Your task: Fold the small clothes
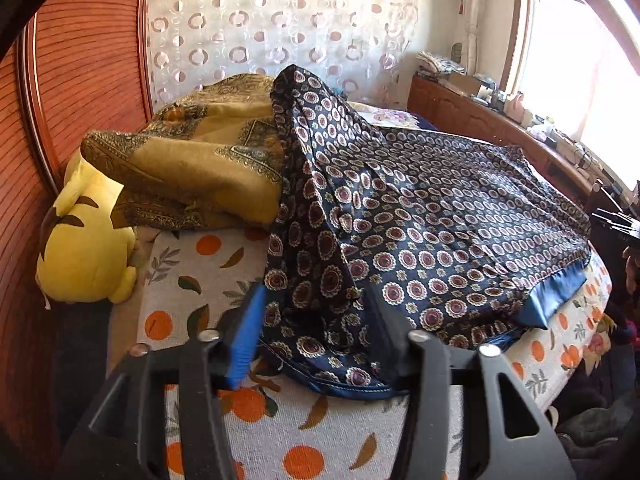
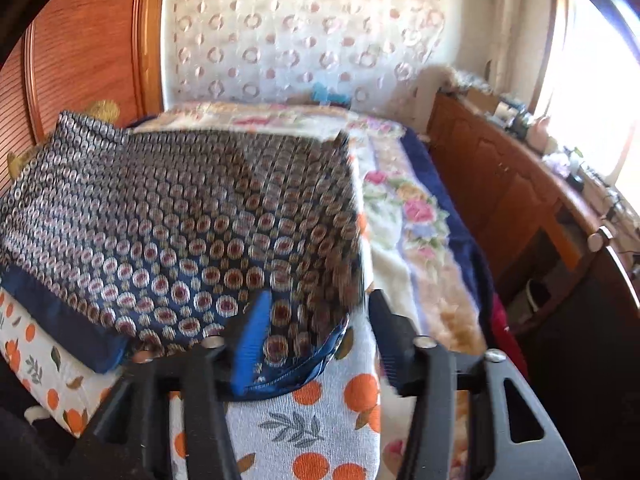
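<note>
We're over a bed, its orange-print sheet [image 1: 280,432] spread under everything. On it lies the dark blue patterned garment [image 1: 420,240], its near hem drooping right between our left gripper [image 1: 312,320] fingers, jaws standing apart, pads not pressing the cloth. Same on the right: our right gripper [image 2: 316,320] straddles the hem's corner, parted, nothing pinched. Beyond on the left, a mustard blanket [image 1: 200,160] heaps beside a yellow plush toy [image 1: 84,248].

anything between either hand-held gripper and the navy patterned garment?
Nothing visible. The navy patterned garment lies on the orange-print cover, its near hem between the open fingers of the left hand-held gripper and the right hand-held gripper.
</note>
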`<state>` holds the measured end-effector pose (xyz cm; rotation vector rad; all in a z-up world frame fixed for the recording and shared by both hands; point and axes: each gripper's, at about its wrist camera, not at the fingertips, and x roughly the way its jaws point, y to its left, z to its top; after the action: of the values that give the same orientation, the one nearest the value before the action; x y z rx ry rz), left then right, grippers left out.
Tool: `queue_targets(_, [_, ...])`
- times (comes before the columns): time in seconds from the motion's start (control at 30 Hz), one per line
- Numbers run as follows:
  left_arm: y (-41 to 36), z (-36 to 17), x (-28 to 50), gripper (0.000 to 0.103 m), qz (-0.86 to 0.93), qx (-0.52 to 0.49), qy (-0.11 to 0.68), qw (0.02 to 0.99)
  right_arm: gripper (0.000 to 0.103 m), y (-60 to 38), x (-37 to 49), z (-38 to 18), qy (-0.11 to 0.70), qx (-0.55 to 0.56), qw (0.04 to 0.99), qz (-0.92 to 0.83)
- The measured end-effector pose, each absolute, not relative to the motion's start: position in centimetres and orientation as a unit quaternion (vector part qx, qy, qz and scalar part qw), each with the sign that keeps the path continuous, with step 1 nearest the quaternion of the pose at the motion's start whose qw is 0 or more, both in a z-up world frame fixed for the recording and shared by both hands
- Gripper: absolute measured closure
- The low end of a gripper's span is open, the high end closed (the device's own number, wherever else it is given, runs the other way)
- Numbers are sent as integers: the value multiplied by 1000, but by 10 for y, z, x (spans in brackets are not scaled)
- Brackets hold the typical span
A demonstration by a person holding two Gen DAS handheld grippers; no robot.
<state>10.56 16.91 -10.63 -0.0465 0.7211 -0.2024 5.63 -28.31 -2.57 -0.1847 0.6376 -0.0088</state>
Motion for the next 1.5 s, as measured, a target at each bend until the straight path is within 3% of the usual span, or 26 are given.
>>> queue_targets(0.2, [171,-108,108,39,-92,-36,348,932,43,-258,41,-22,271,-71,960,22])
queue_targets(0.67, [192,-114,121,39,-76,-83,357,927,43,-193,74,-73,324,-88,936,104])
queue_targets(1.1, [192,-124,138,56,-87,-106,390,910,37,-187,99,-74,355,-89,923,121])
queue_targets(1.5, [184,-122,155,57,-90,-86,399,909,36,-188,96,-72,355,-89,922,123])
